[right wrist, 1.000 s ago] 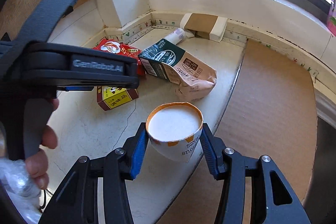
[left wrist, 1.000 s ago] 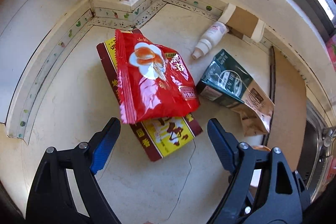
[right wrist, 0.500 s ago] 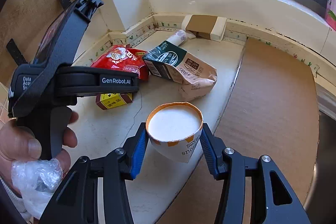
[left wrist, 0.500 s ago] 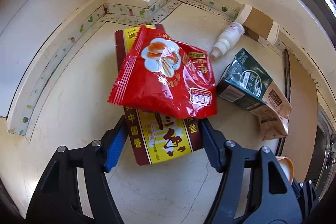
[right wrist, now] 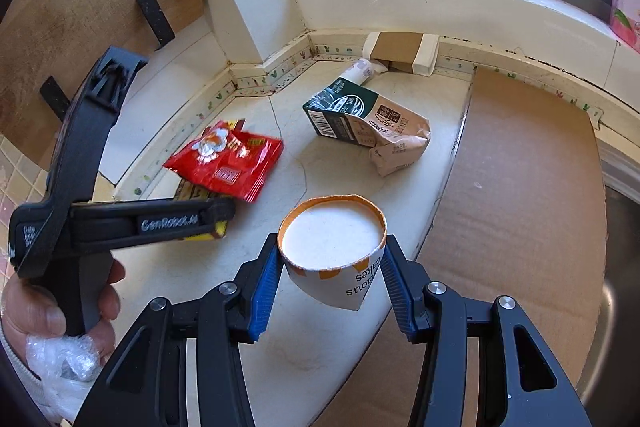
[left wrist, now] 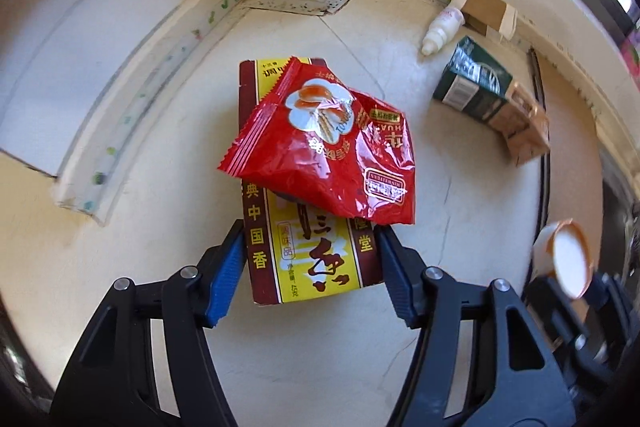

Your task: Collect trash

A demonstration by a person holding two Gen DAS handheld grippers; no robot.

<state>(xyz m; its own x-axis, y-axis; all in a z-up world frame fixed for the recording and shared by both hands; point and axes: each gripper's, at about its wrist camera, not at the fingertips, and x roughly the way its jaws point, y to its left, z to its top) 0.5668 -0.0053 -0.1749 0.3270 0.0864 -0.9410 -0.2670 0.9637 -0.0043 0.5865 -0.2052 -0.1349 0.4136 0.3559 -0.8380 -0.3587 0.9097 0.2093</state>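
While the right gripper (right wrist: 328,291) clasps the paper cup (right wrist: 334,251), the left gripper (left wrist: 310,275) pinches the yellow box (left wrist: 308,255) across its width, its long axis running straight ahead beneath the red snack bag (left wrist: 324,151).

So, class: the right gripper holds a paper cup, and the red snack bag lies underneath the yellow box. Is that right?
Not quite. The left wrist view shows the red snack bag lying on top of the yellow box. The right gripper does hold the paper cup.
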